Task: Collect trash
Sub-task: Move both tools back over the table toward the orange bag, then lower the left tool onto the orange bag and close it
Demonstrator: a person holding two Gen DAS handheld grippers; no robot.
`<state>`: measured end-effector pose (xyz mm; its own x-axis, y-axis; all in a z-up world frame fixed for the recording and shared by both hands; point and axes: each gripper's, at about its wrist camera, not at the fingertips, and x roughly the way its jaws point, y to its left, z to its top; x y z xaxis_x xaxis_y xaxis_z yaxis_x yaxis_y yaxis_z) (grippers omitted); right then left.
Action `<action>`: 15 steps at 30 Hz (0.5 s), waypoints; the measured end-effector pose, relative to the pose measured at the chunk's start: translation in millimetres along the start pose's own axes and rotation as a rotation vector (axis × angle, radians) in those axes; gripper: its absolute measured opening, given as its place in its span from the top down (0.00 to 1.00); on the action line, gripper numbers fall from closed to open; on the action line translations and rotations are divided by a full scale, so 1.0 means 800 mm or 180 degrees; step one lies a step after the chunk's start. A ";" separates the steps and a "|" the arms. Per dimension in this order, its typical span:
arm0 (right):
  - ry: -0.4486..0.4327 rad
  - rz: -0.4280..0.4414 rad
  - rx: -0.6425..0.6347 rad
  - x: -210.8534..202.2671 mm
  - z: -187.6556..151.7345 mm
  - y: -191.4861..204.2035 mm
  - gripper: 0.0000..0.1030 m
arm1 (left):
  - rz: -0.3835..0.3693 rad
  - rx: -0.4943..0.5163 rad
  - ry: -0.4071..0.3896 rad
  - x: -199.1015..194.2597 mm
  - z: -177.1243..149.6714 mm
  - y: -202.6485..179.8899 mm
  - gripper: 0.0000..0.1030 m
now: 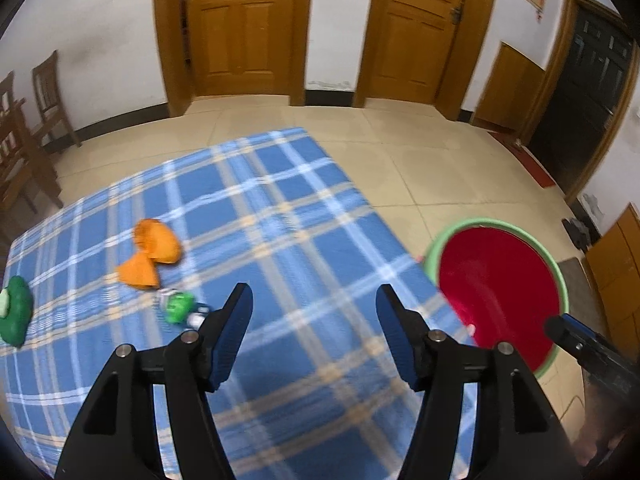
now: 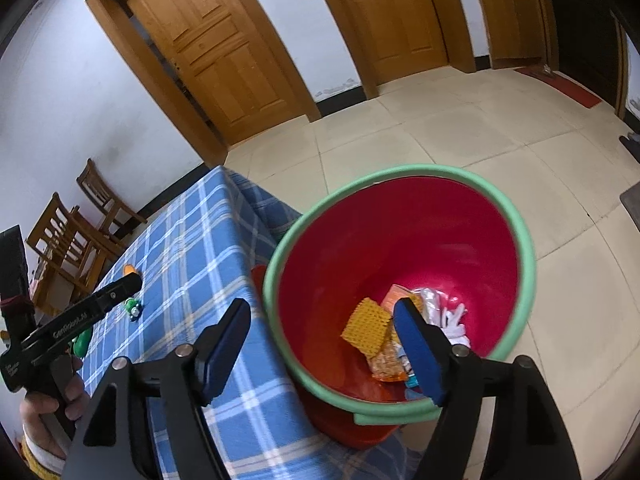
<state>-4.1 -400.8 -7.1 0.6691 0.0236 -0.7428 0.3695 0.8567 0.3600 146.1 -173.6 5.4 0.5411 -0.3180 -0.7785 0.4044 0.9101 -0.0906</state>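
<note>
A red bucket with a green rim (image 2: 532,264) stands on the floor by the table's right edge; it also shows in the left wrist view (image 1: 560,280). Inside lie a yellow ridged piece (image 2: 366,322), snack wrappers (image 2: 388,362) and white scraps (image 2: 452,320). On the blue plaid tablecloth (image 1: 280,220) lie orange peel pieces (image 1: 154,254), a small green-and-white wrapper (image 1: 178,307) and a green object (image 1: 16,312). My left gripper (image 1: 316,304) is open and empty over the cloth. My right gripper (image 2: 322,324) is open and empty over the bucket's near rim.
Wooden chairs (image 1: 24,140) stand left of the table. Two wooden doors (image 1: 240,28) are in the far wall. Beige tiled floor (image 1: 400,140) lies beyond the table. A dark door (image 1: 580,100) and a red mat (image 1: 532,164) are at the right.
</note>
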 end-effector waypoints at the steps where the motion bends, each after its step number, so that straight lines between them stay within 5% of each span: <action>1: 0.0006 0.0011 -0.0036 0.002 0.001 0.008 0.26 | 0.0028 -0.0034 -0.0007 0.000 0.001 0.008 0.38; 15: 0.0118 0.0127 -0.0299 0.042 0.008 0.090 0.24 | 0.0375 -0.0424 -0.0012 0.019 0.012 0.120 0.38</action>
<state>49.0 -341.5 -2.2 0.6571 0.0760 -0.7500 0.2799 0.8991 0.3364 200.4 -93.4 -9.0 0.5818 -0.2079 -0.7863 0.2370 0.9682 -0.0806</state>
